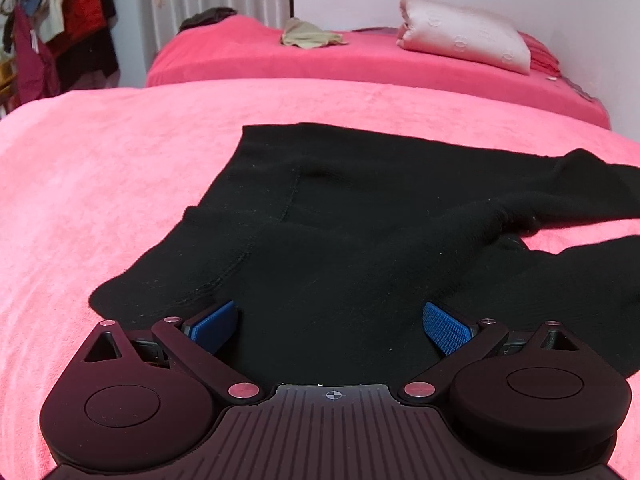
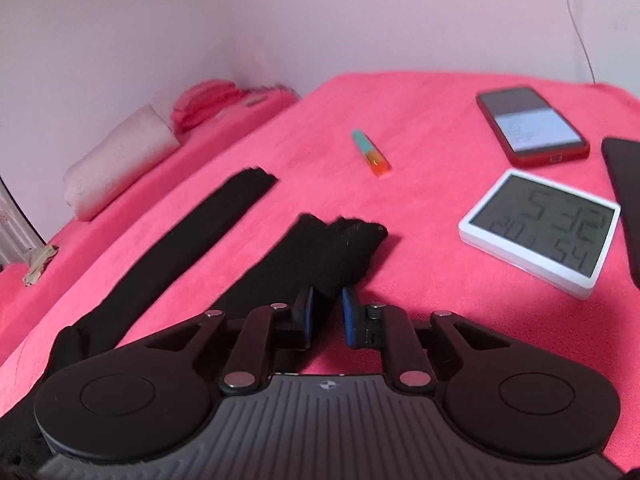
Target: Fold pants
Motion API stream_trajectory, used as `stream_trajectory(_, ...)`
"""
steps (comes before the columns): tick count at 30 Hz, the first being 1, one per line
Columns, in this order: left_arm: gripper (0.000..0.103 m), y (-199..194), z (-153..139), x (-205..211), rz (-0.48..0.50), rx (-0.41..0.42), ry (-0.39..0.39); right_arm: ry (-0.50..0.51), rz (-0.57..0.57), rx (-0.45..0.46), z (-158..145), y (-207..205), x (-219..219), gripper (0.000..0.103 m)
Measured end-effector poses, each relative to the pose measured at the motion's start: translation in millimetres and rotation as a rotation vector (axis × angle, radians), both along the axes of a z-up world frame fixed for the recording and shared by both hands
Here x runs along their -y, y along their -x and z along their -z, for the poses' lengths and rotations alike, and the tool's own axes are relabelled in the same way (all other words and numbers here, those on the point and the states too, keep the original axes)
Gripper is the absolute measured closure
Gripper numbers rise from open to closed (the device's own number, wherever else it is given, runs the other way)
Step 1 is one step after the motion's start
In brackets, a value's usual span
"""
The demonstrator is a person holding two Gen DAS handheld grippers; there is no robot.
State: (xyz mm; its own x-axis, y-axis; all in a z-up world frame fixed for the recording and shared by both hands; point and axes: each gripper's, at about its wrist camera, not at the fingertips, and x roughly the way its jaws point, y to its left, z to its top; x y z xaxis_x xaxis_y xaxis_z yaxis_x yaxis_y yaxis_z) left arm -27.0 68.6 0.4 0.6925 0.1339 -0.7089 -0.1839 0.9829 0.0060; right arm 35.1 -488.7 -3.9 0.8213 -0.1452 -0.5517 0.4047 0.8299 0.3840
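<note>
right gripper (image 2: 326, 314) is pinching the near leg (image 2: 320, 256) of the black pants (image 1: 320, 220), which is stretching straight ahead, while the left gripper (image 1: 330, 326) is hovering spread wide over the waist end.

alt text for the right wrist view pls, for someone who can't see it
The right gripper has its jaws closed on the nearer leg of the black pants, which lie on a pink blanket. The other leg stretches away on the left; beyond lie a small teal-and-orange tube, a red-cased phone and a white digital clock.
</note>
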Motion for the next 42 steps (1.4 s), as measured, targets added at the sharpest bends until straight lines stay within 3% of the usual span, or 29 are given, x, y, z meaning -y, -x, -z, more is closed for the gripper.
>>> stream_trajectory(1,0.000,0,0,-1,-0.001,0.004,0.008,0.004,-0.019,-0.007,-1,-3,-1,0.075)
stream_trajectory(2,0.000,1,0,-2,-0.002,0.007,0.013,-0.004,-0.024,-0.005,-3,-7,1,0.061)
stream_trajectory(4,0.000,1,2,-1,-0.002,0.011,0.006,0.015,0.000,-0.016,-5,-18,7,0.048)
stream_trajectory(6,0.000,3,3,2,0.007,0.018,-0.014,0.173,0.037,-0.039,-13,-27,-1,0.049)
stream_trajectory(8,0.000,5,5,3,0.014,0.027,-0.021,0.350,0.050,0.006,-24,-25,-16,0.047)
stream_trajectory(9,0.000,5,5,1,0.012,0.031,-0.016,0.383,0.025,0.038,-29,-22,-21,0.046)
stream_trajectory(11,0.000,4,5,0,0.005,0.037,-0.001,0.342,-0.108,0.057,-33,-25,-27,0.044)
stream_trajectory(13,0.000,4,5,1,0.003,0.038,-0.004,0.287,-0.240,0.008,-28,-40,-31,0.048)
stream_trajectory(15,0.000,5,5,1,0.005,0.039,-0.010,0.319,-0.291,-0.069,-19,-62,-35,0.047)
stream_trajectory(17,0.000,5,5,0,0.004,0.041,-0.005,0.301,-0.298,-0.203,-3,-86,-32,0.046)
stream_trajectory(19,0.000,5,5,0,0.002,0.042,-0.003,0.330,-0.289,-0.186,1,-89,-37,0.047)
stream_trajectory(21,0.000,4,5,2,0.000,0.040,-0.011,0.373,-0.277,-0.165,1,-87,-45,0.087)
stream_trajectory(25,0.000,4,5,2,0.000,0.039,-0.014,0.373,-0.221,-0.095,-2,-79,-38,0.095)
stream_trajectory(27,0.000,4,5,2,0.003,0.037,-0.012,0.301,-0.181,-0.042,-6,-74,-22,0.095)
stream_trajectory(29,0.000,2,3,2,0.003,0.027,-0.005,0.234,-0.224,-0.124,6,-87,-15,0.089)
stream_trajectory(30,0.000,3,1,1,0.003,0.024,0.005,0.275,-0.236,-0.116,5,-86,-17,0.090)
stream_trajectory(32,0.000,6,-8,-4,0.008,0.035,0.054,0.307,-0.217,-0.099,-13,-81,-20,0.070)
stream_trajectory(33,0.000,8,-14,-8,0.011,0.049,0.082,0.295,-0.205,-0.046,-23,-76,-18,0.069)
stream_trajectory(35,0.000,8,-25,-14,0.010,0.088,0.118,0.220,-0.221,-0.008,-37,-85,-9,0.056)
stream_trajectory(38,0.000,-6,-37,-20,-0.005,0.128,0.104,0.092,-0.240,-0.030,-36,-115,-2,0.056)
stream_trajectory(42,0.000,-47,-37,-22,-0.031,0.109,0.039,0.016,-0.211,-0.076,-16,-163,-2,0.057)
